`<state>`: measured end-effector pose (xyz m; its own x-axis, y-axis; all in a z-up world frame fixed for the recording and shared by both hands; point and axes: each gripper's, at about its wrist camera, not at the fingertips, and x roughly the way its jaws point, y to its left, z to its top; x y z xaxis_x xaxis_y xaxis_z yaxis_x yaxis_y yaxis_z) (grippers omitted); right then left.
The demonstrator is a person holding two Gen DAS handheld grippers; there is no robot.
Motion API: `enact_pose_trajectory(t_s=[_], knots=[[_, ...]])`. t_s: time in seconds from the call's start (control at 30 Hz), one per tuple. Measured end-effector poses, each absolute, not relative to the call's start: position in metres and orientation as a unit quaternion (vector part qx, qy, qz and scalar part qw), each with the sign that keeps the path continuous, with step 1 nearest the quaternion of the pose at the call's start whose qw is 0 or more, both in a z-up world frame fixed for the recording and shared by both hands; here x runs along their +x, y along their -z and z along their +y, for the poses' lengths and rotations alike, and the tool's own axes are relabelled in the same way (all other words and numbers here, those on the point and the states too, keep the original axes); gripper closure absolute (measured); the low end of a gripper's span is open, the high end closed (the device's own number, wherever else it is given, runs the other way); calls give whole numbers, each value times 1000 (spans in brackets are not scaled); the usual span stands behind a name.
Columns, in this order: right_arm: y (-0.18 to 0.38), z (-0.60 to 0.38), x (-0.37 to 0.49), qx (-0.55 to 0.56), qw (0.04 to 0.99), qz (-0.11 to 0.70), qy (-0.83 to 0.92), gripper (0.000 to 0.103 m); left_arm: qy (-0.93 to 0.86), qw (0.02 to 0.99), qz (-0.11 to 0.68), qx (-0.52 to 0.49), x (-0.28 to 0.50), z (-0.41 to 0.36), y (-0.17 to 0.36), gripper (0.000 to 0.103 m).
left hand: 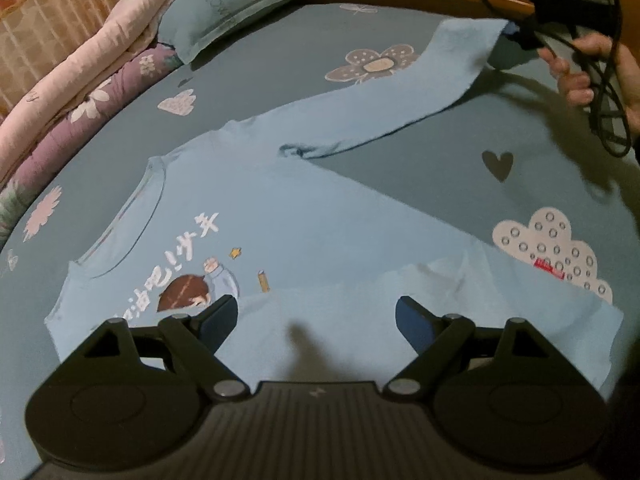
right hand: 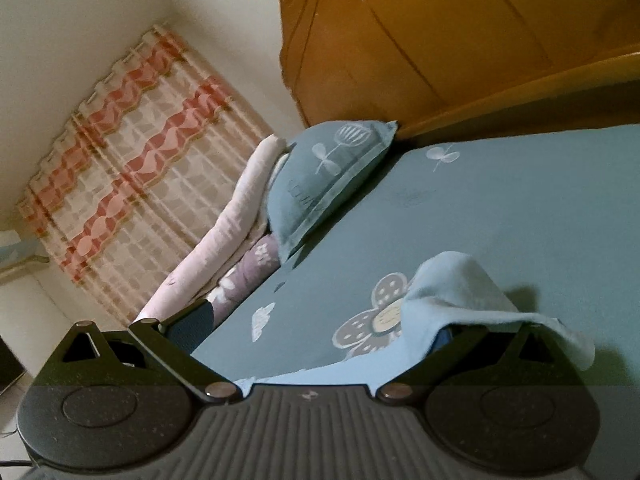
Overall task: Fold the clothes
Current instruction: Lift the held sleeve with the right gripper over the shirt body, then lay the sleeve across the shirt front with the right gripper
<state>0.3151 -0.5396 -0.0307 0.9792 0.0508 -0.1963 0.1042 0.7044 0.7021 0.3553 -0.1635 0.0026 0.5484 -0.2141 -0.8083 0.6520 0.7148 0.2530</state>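
Light blue shirt [left hand: 304,216] flat on bed sheet [left hand: 400,148], collar toward pillow [left hand: 224,8] | left gripper [left hand: 316,322] jaws apart, empty, above hem | right gripper [right hand: 320,320] jaws wide, sleeve [right hand: 452,292] draped over one finger, lifted | risk: unclamped sleeve slides off, fold fails

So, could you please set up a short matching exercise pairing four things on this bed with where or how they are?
1. shirt sleeve
2. pillow
3. left gripper
4. folded quilts

A. stacked along the bed's curtain side
B. open above the shirt's folded part
C. at the wooden headboard
D. lifted by the right gripper

Pairs: 1-D, 2-C, 3-B, 4-A
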Motion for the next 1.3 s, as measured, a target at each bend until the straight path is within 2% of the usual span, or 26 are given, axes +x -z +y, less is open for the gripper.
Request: enact_pose_trajectory(t_s=[0.67,1.3], knots=[[-1,-453,332,376,912,123,-106,0,253,829,421,269,312,-123,-9,17],[-43,-371,335,322,926,135,-146,0,266,837,412,242,297,-60,-22,13]])
